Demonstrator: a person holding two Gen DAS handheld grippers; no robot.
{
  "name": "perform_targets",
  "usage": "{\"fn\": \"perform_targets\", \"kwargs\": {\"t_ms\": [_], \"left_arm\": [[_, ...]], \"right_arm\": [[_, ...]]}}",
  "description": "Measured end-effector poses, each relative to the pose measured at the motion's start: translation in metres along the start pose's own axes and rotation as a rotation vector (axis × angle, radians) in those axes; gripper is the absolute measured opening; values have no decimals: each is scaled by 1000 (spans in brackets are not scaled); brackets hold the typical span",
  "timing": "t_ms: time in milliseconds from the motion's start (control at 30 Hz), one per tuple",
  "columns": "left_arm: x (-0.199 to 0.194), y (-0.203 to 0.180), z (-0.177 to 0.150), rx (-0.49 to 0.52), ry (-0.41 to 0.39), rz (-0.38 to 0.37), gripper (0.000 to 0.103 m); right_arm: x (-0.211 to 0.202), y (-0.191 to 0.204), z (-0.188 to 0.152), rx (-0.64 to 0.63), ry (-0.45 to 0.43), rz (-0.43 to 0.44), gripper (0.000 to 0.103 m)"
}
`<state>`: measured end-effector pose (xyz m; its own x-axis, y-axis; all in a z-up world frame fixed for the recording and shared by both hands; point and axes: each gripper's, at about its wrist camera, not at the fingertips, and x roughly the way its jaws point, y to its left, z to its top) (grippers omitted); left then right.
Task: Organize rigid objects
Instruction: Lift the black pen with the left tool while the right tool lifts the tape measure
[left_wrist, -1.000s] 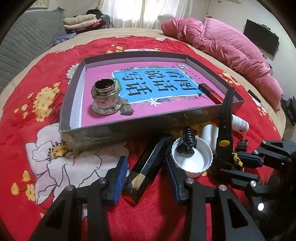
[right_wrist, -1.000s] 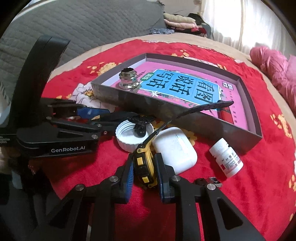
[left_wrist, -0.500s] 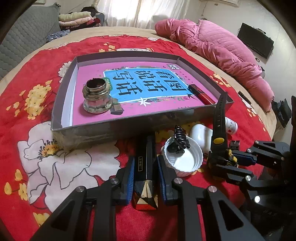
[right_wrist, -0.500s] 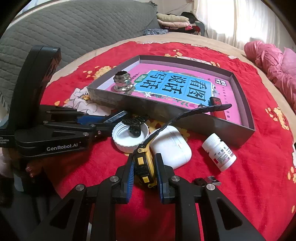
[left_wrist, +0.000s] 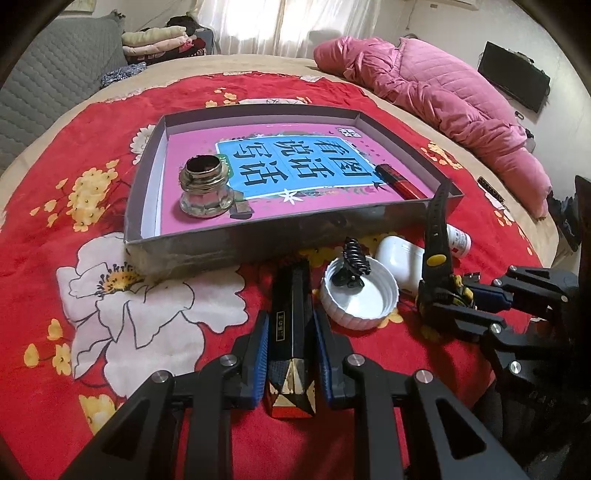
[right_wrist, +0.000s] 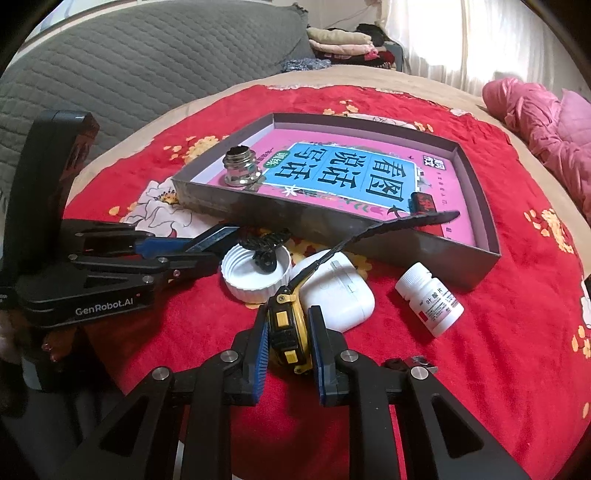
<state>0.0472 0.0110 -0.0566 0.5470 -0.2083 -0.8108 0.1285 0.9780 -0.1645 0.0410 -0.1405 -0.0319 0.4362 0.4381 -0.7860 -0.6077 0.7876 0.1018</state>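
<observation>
A grey tray (left_wrist: 258, 243) (right_wrist: 295, 218) lies on the red bedspread, holding a pink book, a glass inkwell (left_wrist: 205, 190) (right_wrist: 242, 170) and a red lighter (left_wrist: 399, 181). My left gripper (left_wrist: 291, 356) is shut on a long black and gold box (left_wrist: 291, 332), in front of the tray. My right gripper (right_wrist: 289, 334) is shut on a black and yellow watch (right_wrist: 286, 325), whose strap (right_wrist: 388, 225) (left_wrist: 437, 221) sticks up toward the tray. A white cap (left_wrist: 360, 295) (right_wrist: 255, 275) with a black hair clip (left_wrist: 352, 262) in it lies between them.
A white earbud case (right_wrist: 338, 291) (left_wrist: 400, 258) and a white pill bottle (right_wrist: 430, 302) lie in front of the tray. A small metal clip (right_wrist: 417, 363) lies by my right gripper. A pink quilted coat (left_wrist: 443, 99) lies at the bed's far right.
My left gripper has closed on the black and gold box, turning it straight between the fingers. My right gripper keeps hold of the watch.
</observation>
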Motion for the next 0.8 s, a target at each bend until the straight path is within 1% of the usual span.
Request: {"fn": "perform_targets", "kwargs": {"t_ms": [233,433,667,800], "left_arm": [[-8,-3,0,7,-10,14,23],[-16,-2,0,-11,-31,10,23],[-19,-4,1,-11,-40,7,23],[-22,-3,1,-20,-44,-3,23]], "right_arm": [[-8,-1,1,5,-22,-7,19],[-16,0,2,3,-43,-5,17],[-19,0,2,12,-48,3,17],[-24,-2,3,19,-69,4,17]]}}
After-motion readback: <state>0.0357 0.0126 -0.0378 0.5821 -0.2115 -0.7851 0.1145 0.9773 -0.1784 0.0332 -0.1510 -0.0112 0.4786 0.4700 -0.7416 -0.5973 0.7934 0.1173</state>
